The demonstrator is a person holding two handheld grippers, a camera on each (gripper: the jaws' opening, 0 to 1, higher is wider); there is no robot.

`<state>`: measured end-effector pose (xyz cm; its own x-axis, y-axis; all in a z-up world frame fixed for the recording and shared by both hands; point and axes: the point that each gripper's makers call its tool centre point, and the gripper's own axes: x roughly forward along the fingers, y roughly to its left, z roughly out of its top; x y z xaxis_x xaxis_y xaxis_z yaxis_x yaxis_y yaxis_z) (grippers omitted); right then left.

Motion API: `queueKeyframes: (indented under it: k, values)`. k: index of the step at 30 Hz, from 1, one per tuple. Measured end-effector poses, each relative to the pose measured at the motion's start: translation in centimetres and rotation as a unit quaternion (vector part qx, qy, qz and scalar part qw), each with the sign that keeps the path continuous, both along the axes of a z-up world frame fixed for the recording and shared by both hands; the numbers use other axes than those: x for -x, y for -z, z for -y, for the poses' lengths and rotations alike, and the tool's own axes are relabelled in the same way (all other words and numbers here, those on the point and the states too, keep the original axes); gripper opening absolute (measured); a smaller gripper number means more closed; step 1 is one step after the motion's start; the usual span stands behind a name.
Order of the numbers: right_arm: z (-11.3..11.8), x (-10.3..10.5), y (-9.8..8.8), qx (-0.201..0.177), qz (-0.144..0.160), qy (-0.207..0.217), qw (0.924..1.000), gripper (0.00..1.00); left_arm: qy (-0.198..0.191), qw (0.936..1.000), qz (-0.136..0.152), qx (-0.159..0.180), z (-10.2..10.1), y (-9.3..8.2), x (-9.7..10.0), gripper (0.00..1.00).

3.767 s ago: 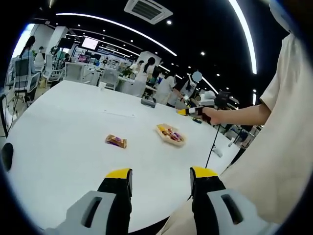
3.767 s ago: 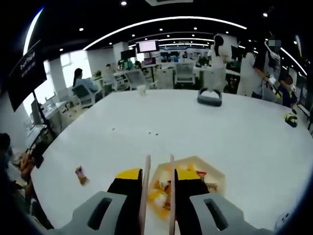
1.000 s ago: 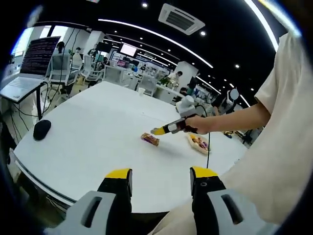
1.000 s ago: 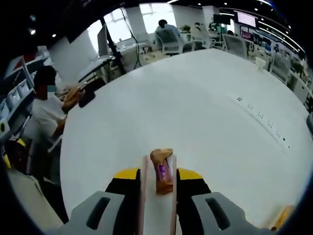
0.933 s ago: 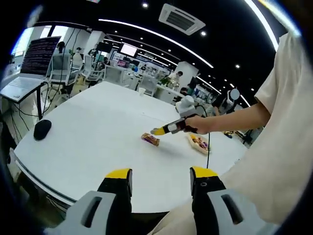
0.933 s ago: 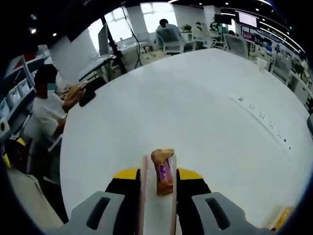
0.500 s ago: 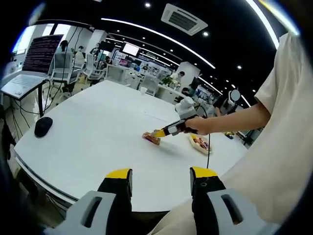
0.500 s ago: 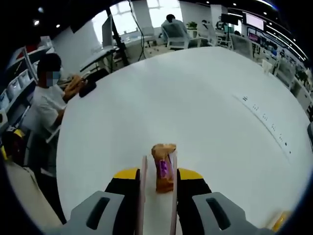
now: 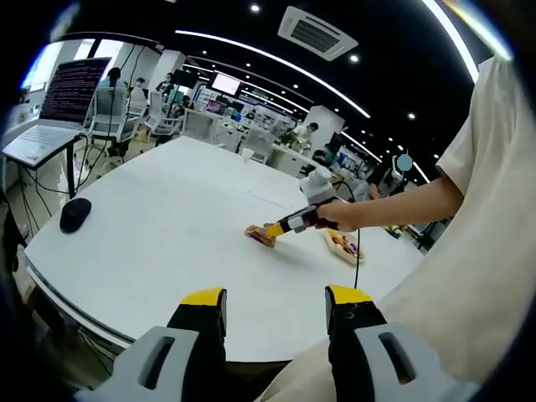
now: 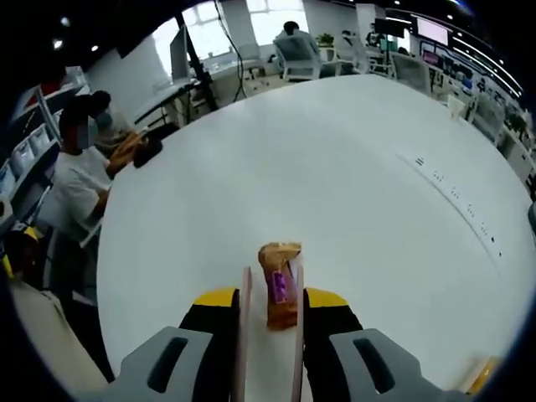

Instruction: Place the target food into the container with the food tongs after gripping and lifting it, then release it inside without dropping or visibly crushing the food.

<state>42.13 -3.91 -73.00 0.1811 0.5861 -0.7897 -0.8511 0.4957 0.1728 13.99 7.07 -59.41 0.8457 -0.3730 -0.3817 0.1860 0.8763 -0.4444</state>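
R gripper (image 10: pixel 270 311) tongs (image 10: pixel 270 293) straddling wrapped snack bar (image 10: pixel 279 295), grip unclear | tabletop (image 10: pixel 352 209) mid | light, crinkly, slippery—pinch mid-length, gently | L gripper (image 9: pixel 275 306) wide, idle

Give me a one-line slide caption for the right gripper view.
Food tongs in the right gripper straddle a wrapped snack bar on the white table.
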Motion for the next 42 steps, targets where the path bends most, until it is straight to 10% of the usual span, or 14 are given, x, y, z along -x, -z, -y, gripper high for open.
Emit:
queueKeyframes:
  k: [42]
  values:
    - [0.5,0.2,1.8,0.016,-0.016,-0.001,0.9997,0.3,-0.005,1.0,-0.003,-0.002,0.3,-0.1,0.2,0.46]
